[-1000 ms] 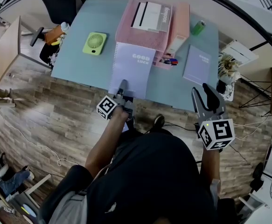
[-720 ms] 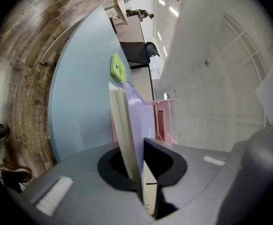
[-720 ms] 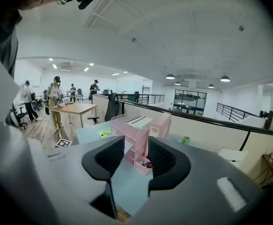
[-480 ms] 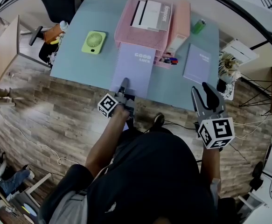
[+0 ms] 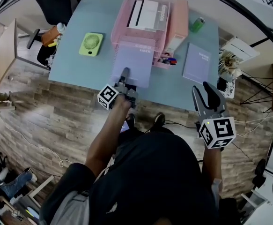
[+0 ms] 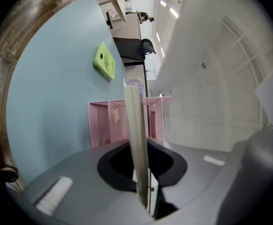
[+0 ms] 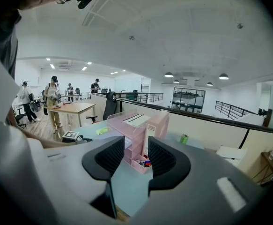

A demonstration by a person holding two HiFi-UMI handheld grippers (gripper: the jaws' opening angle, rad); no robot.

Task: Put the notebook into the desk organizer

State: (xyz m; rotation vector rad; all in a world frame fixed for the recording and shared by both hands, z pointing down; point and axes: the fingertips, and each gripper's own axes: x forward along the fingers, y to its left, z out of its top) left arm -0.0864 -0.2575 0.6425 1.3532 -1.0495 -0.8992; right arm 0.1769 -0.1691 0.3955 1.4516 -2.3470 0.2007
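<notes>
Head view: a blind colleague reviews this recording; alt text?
From above, the left gripper holds a lilac notebook by its near edge, its far end under the top tray of the pink desk organizer on a blue desk. The right gripper hangs open, empty.

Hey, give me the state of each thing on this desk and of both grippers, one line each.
left gripper: shut on the lavender notebook.
lavender notebook: flat, far edge inside the organizer.
organizer: upright, booklet on top.
right gripper: open, empty.
second notebook: closed, flat on desk.
fan: lying flat.
can: upright.
</notes>
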